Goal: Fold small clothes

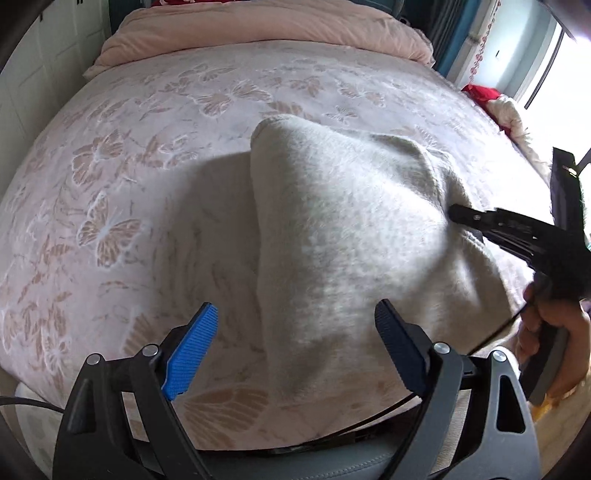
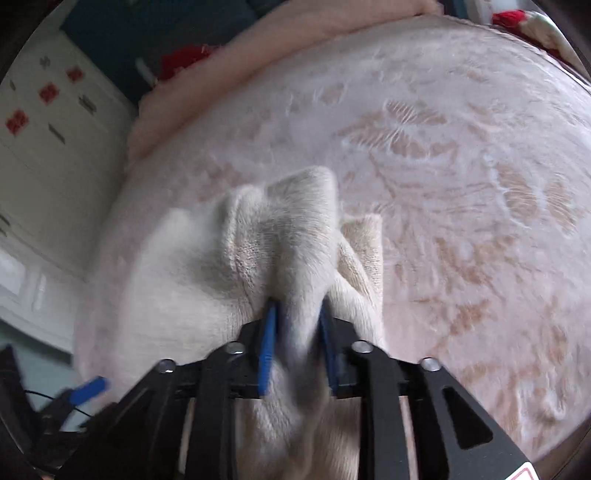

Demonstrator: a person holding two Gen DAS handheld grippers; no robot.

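Observation:
A cream knitted garment (image 1: pixel 332 229) lies on the bed with its right part lifted into a fold. My left gripper (image 1: pixel 295 332) is open above its near edge and holds nothing; the blue pads stand wide apart. My right gripper (image 1: pixel 456 214) comes in from the right of the left wrist view and pinches the cloth. In the right wrist view the right gripper (image 2: pixel 297 325) is shut on a bunched fold of the garment (image 2: pixel 280 251), which runs between the blue pads (image 2: pixel 267 339) and hangs over them.
The bed (image 1: pixel 147 166) has a pink cover with a butterfly pattern. A folded pink quilt (image 1: pixel 258 33) lies at its far end. Red and white cloth (image 1: pixel 495 103) lies at the right edge. White cupboards (image 2: pixel 48 155) stand to the left of the bed.

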